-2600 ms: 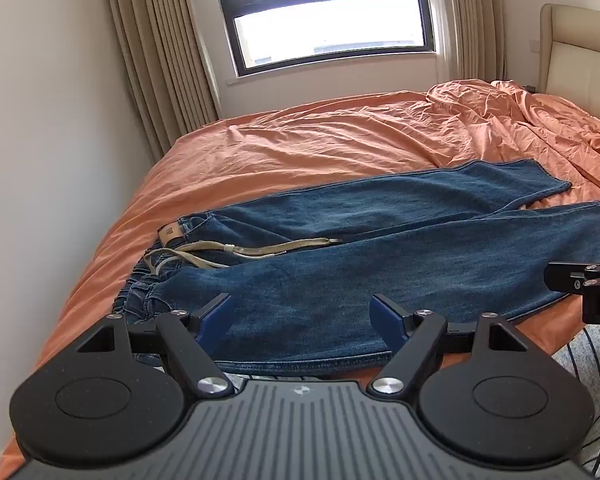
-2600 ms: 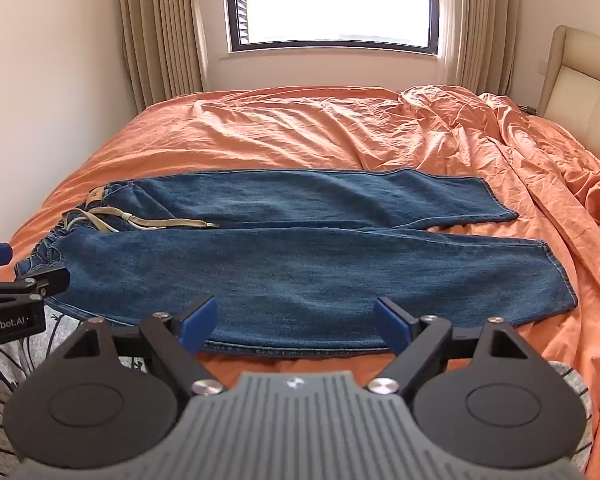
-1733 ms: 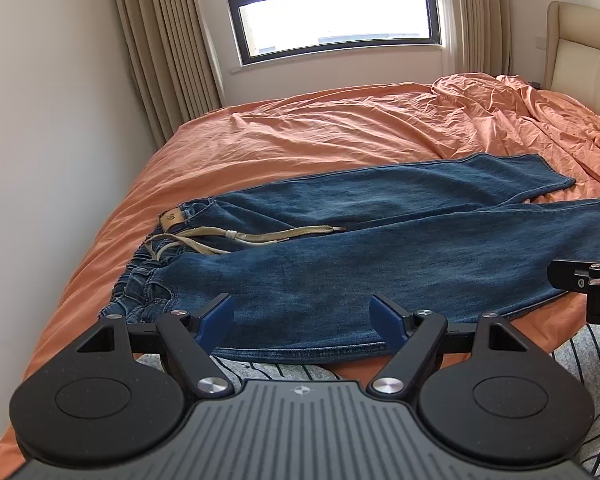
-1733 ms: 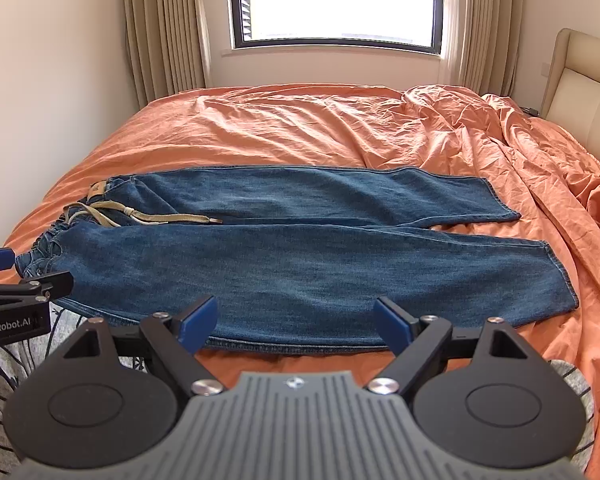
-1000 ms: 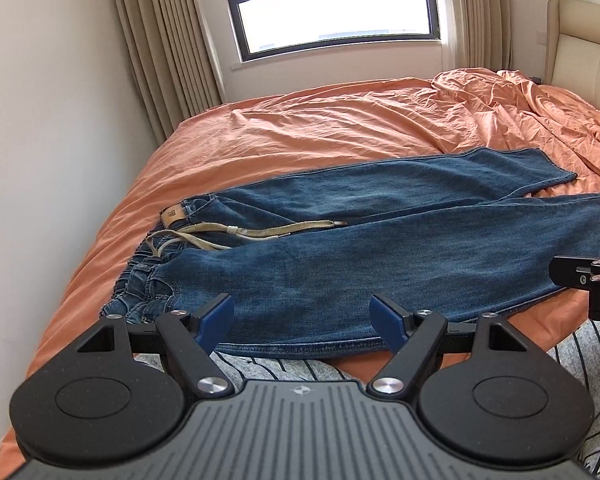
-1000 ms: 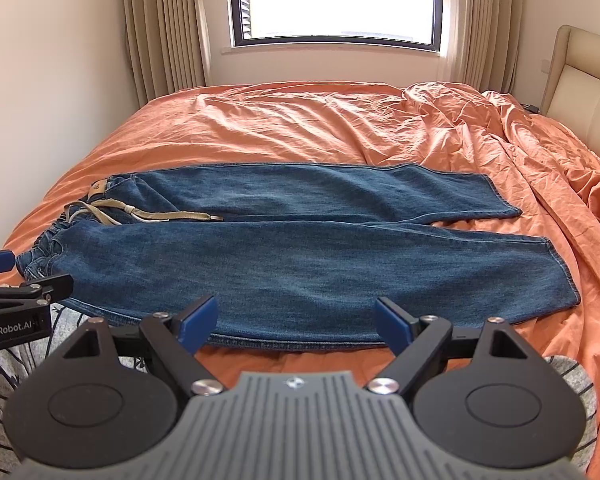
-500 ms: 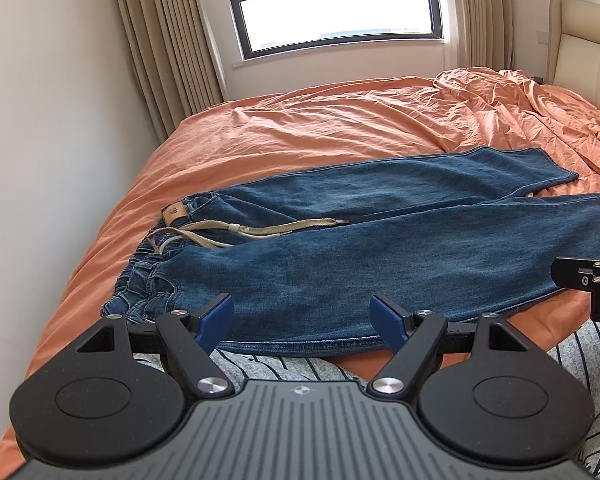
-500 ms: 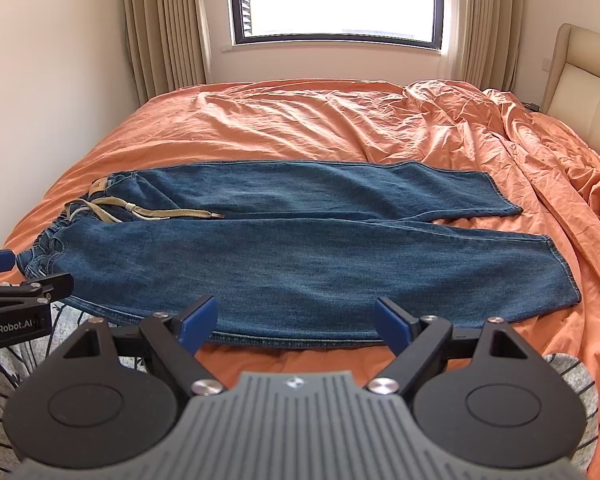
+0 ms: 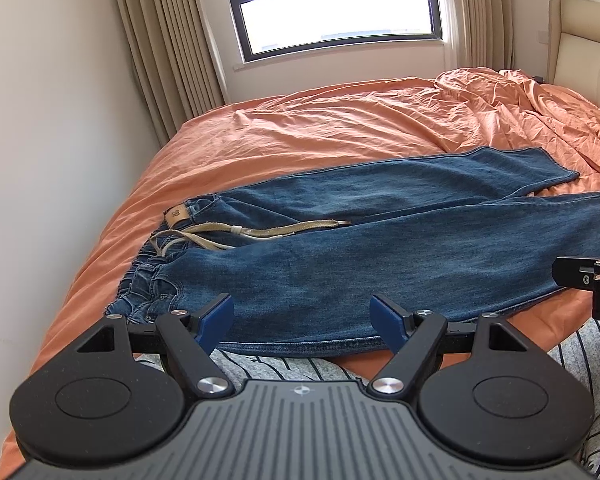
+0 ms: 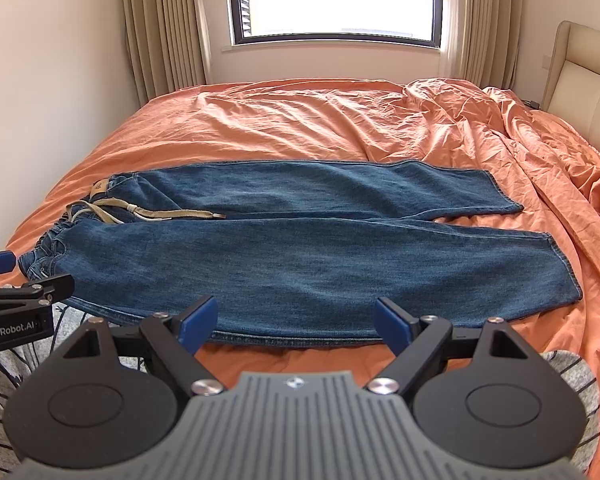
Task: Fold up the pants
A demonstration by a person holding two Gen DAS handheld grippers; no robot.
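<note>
Blue jeans point(image 9: 380, 248) lie flat on the orange bed, waistband at the left, both legs running right; they also show in the right wrist view point(image 10: 300, 256). A beige drawstring point(image 9: 260, 232) lies across the crotch area. My left gripper point(image 9: 302, 316) is open and empty, hovering just short of the near leg's edge. My right gripper point(image 10: 296, 316) is open and empty, also just in front of that edge, further toward the hems. Each gripper shows at the side of the other's view.
The orange bed sheet point(image 10: 340, 120) is rumpled toward the right by a beige headboard point(image 10: 580, 68). A wall point(image 9: 52, 140) and curtains point(image 9: 164, 40) stand close on the left. A window point(image 10: 332, 0) is behind. Striped grey fabric point(image 9: 300, 368) lies at the near edge.
Both grippers have drawn back and risen slightly, so the jeans sit a little further off. The jaws stay open. The jeans have not moved.
</note>
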